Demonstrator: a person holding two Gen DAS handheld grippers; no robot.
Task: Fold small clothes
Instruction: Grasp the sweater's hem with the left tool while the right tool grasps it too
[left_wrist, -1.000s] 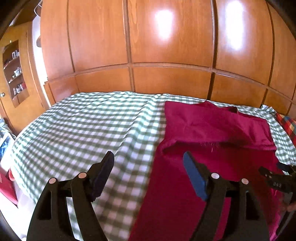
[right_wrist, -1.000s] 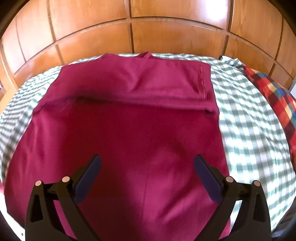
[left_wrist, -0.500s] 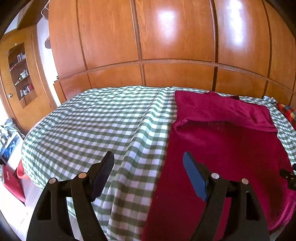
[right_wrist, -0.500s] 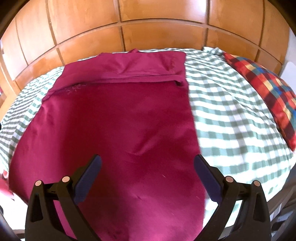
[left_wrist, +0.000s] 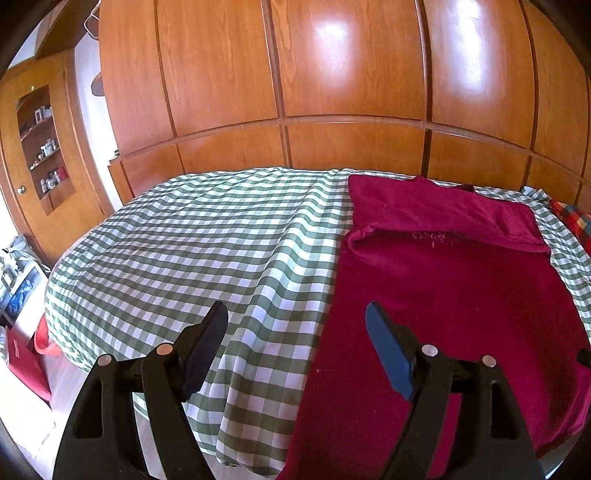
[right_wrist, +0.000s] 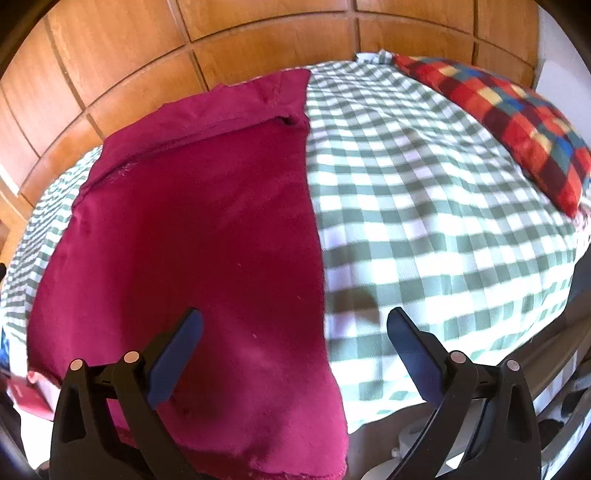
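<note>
Wood-panelled wall behind green-checked bedspread (left_wrist: 207, 236); crimson knit garment (right_wrist: 192, 236) runs lengthwise from near edge to wall, straddled by left gripper (left_wrist: 295, 350) and right gripper (right_wrist: 295, 354), both gaping, empty.

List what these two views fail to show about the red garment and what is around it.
- Red garment: near hem cut off by the bottom edge in the left wrist view, partly behind the left gripper.
- Faint marking below the fold: too small to read.
- Shelf items: too small to identify.
- Plaid cushion: motion-blurred in the right wrist view.
</note>
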